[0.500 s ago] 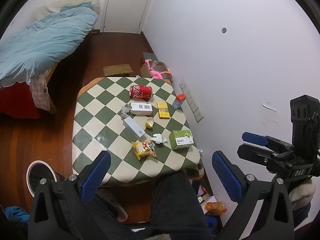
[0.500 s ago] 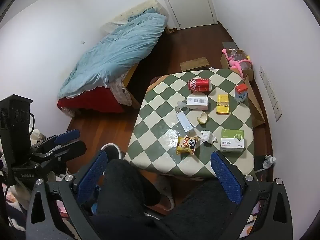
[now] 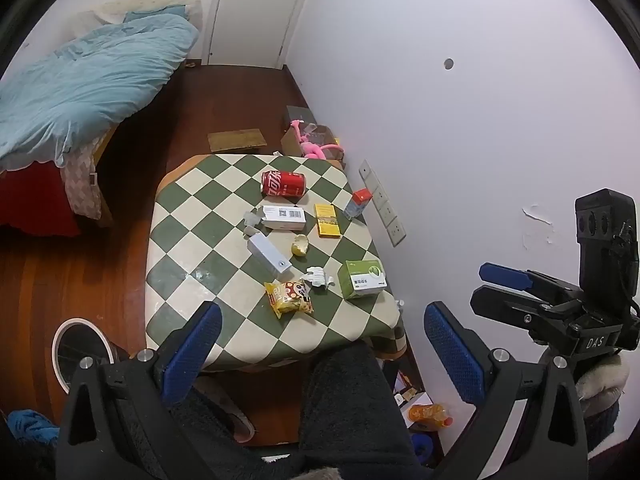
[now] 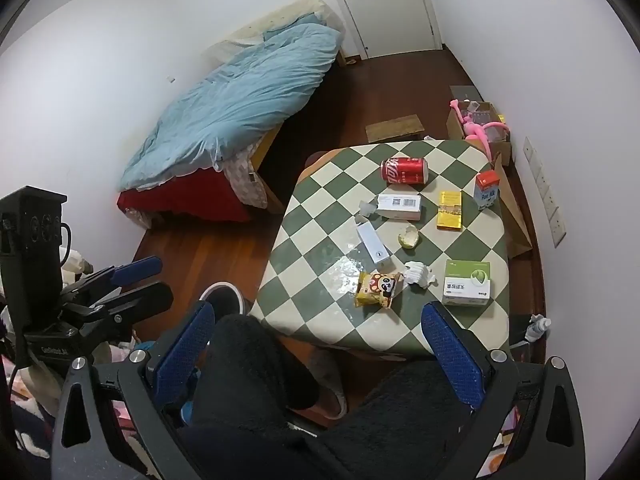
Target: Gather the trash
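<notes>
While the trash lies scattered over the checkered green-and-cream tablecloth (image 4: 320,280), we see a red cylindrical can (image 4: 405,171) on its side at the far end, a flat white carton (image 4: 399,207) and a slim white box (image 4: 373,244) nearer the middle, a glossy yellow packet (image 4: 449,210), a crinkled yellow snack bag (image 4: 377,289) touching a crumpled white tissue (image 4: 419,274), a green-and-white box (image 4: 466,283) and a small upright milk carton (image 4: 487,189). A round white-rimmed bin (image 3: 82,350) stands on the wooden floor beside the table. Our left gripper (image 3: 320,354) and right gripper (image 4: 320,354) both hang above the near edge, blue textured pads spread fully wide, holding and touching nothing.
</notes>
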`<state>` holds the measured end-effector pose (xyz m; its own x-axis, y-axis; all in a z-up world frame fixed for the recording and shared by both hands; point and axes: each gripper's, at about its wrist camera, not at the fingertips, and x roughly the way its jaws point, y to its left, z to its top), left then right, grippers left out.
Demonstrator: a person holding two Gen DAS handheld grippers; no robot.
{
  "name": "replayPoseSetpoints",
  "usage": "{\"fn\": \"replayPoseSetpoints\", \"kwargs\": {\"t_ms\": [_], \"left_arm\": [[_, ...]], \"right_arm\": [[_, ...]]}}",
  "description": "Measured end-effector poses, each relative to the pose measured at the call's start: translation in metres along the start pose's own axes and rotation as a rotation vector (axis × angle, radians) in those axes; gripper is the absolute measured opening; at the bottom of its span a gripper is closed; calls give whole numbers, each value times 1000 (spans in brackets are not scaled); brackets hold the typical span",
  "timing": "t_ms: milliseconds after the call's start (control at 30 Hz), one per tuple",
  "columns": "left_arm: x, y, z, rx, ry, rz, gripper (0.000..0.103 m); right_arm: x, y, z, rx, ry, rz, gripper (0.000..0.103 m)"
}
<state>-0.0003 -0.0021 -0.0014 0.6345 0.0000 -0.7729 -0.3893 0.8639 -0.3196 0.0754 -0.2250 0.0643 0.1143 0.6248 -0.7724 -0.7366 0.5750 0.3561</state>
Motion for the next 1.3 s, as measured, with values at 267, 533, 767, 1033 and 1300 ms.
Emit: {"fn": "replayPoseSetpoints", "kwargs": {"t_ms": [267,533,767,1033,1300], "left_arm": [[-5,3,0,-9,-13,-2,103],[-8,8,0,-19,-21,-2,103],[-9,9,-1,-22,-21,-3,103],[-10,9,-1,-18,-23,-7,103],[-12,7,-2,-16,-29,-5,103]], "right_arm": [[9,2,3,-16,9,13,103],[9,6,4,-24,11,14,103],[12,9,4,-28,17,15,103],[13,10,4,-31,16,15,103],[13,10,5,-30,18,14,103]]}}
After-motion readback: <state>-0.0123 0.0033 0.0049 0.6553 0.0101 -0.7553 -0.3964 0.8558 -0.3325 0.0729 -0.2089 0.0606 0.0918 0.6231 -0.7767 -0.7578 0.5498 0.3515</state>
